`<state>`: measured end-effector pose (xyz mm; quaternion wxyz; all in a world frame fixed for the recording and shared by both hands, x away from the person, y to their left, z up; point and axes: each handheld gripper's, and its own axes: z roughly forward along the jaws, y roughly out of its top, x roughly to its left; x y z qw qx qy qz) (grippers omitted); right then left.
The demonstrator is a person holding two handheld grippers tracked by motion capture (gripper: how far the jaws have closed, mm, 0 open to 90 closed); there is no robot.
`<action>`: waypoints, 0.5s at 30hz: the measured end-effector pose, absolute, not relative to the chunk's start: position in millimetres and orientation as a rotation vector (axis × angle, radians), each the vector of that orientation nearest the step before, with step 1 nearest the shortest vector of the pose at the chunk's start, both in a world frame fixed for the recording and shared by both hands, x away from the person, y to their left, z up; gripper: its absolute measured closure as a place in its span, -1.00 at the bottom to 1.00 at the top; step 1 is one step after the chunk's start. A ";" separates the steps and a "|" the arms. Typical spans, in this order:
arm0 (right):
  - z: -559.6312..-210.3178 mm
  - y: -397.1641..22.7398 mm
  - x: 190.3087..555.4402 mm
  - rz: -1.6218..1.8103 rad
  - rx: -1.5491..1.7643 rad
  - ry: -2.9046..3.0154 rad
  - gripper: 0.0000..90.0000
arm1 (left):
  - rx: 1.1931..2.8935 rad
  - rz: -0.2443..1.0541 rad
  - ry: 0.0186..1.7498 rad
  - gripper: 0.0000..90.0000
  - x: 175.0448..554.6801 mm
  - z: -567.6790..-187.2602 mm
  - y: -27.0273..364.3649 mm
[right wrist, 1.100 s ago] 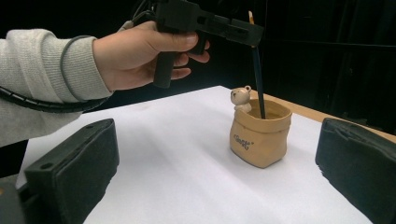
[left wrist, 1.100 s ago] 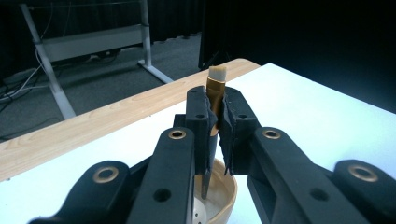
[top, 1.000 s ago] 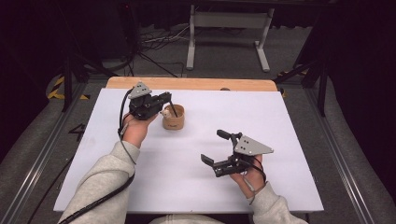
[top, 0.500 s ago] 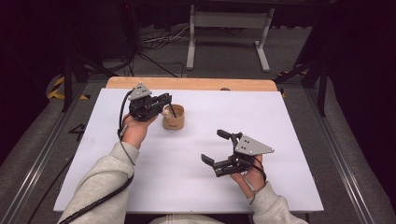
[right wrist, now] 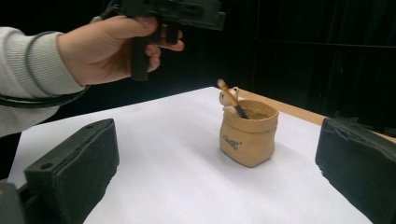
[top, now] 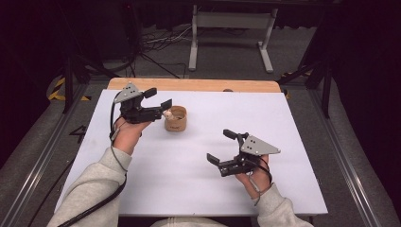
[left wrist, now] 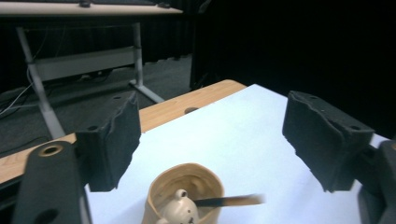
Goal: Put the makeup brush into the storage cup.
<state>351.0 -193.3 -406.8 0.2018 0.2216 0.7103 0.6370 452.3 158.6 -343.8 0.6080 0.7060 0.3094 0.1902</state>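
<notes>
White table [top: 198, 189] carried the tan pot [top: 176, 118]; my left gripper [top: 161, 105], jaws just opening and empty, hovered beside it, right gripper [top: 218, 147] spread.

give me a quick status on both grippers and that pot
Left gripper just opened, fingers clear above the pot, stick resting inside. Right gripper open, idle on the table. Nothing in the way.

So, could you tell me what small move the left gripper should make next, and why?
Probably lift the left gripper a little higher and back from the tan pot. Its jaws have just been opening and nothing sits between them, while the dark stick leans inside the pot beside the small bear figure. The drop looks done, and the right gripper waits open.
</notes>
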 end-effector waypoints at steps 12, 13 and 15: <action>-399.2 -209.9 357.5 1.762 0.652 1.967 -1.00 | 1.628 0.441 0.632 -0.90 415.5 -329.9 171.2; -398.0 -213.0 358.2 1.761 0.655 1.963 -1.00 | 1.629 0.430 0.632 -0.90 411.7 -330.0 172.4; -396.4 -216.9 359.0 1.762 0.662 1.957 -1.00 | 1.630 0.428 0.622 -0.91 404.9 -330.4 175.5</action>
